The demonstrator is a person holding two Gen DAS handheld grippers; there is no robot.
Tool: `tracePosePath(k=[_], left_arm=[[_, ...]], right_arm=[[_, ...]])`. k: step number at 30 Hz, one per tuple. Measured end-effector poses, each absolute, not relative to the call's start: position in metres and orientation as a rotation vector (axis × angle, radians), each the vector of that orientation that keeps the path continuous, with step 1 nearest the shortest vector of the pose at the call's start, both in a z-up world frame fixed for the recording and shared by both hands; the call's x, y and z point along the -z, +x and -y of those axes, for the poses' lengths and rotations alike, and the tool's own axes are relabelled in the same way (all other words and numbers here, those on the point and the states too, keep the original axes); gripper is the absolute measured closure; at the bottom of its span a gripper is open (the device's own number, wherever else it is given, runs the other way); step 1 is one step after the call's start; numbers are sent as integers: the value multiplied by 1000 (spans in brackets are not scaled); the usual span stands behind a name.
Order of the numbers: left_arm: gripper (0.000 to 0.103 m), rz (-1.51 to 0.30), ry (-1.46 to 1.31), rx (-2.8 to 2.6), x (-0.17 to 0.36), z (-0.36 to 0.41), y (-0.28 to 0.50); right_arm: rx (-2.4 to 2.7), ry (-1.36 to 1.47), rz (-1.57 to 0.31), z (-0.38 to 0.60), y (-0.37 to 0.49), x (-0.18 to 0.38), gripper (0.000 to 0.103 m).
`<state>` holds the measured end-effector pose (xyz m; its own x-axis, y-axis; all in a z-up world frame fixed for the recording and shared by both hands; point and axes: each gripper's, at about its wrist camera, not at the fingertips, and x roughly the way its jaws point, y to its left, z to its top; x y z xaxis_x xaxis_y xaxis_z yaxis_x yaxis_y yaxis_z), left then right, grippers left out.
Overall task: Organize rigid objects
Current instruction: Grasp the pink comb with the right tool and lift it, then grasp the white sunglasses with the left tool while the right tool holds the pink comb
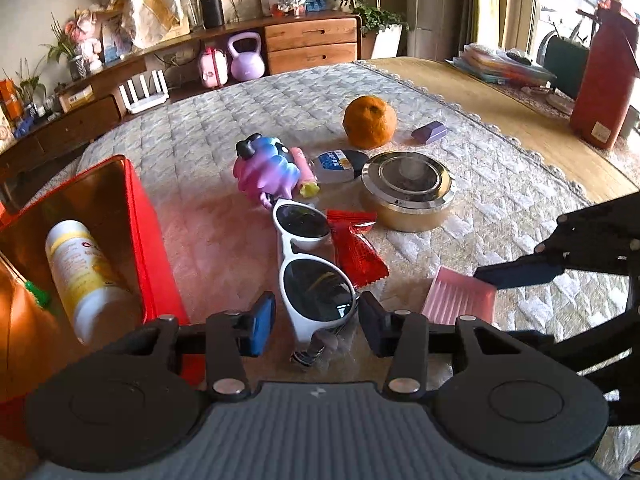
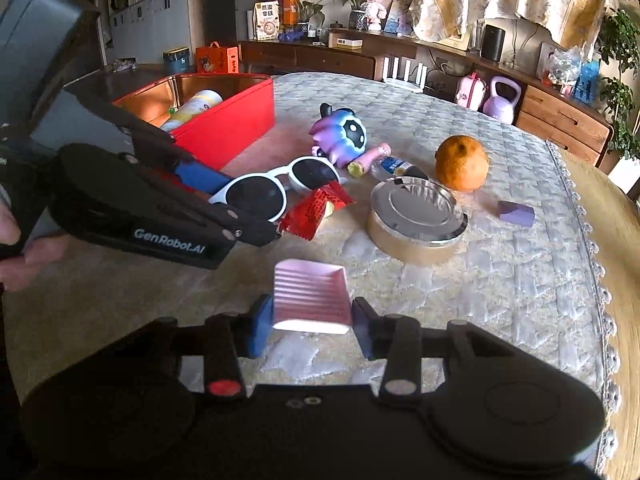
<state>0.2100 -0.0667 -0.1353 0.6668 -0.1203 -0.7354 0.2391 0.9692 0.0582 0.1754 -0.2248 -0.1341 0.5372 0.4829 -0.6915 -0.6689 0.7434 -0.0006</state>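
Note:
White sunglasses (image 1: 310,268) lie on the quilted table; my left gripper (image 1: 316,324) is open with its fingers on either side of the near lens, not closed on it. They also show in the right wrist view (image 2: 276,186). My right gripper (image 2: 308,320) is open around a pink ridged dish (image 2: 310,298), its pads just beside the dish's edges; the dish also shows in the left wrist view (image 1: 458,296). A red tin box (image 1: 132,220) at the left holds a yellow-white bottle (image 1: 82,272).
On the quilt lie a red snack packet (image 1: 356,246), a round metal tin (image 1: 408,190), an orange (image 1: 370,122), a purple block (image 1: 429,132), a purple plush toy (image 1: 266,170) and a small bottle (image 1: 338,166). A red carton (image 1: 604,80) stands far right.

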Motion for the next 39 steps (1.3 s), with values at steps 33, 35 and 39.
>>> tracePosePath(k=[33,35,39], left_arm=[[67,-747,142,180,99,55,200],[67,-734,134,179,93,51,196],[67,-710,112,174,81,45,188]], right_arm=[[-658,-244,-664,218,152,102,62],[-656,-247,-650,216,147,95,62],[-643,-258,-631,214,140,84,62]])
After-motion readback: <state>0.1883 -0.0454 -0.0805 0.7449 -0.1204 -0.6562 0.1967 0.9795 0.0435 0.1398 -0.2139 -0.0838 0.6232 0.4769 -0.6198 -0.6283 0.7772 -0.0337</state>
